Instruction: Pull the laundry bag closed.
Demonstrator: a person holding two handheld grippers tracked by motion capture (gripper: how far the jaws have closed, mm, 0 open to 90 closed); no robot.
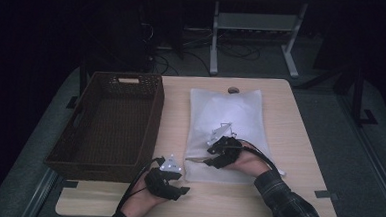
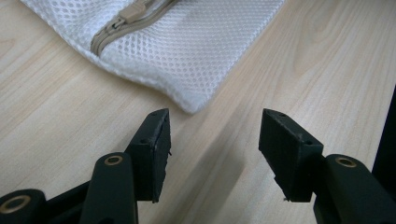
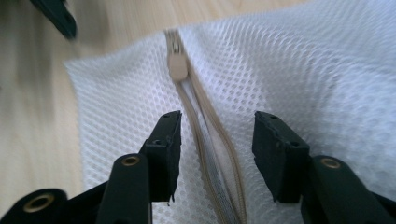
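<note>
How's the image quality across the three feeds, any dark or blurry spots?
High view: dim, the room behind the table nearly black. Left gripper view: bright and sharp on the mesh bag. Right gripper view: bright, zipper pull soft, top-left corner smeared.

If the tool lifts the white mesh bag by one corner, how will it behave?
Probably floppy: the mesh bag lies flat and limp on the table, so it should drape. Likely light, being thin open netting. The zipper gapes partly open, so that edge may sag.
</note>
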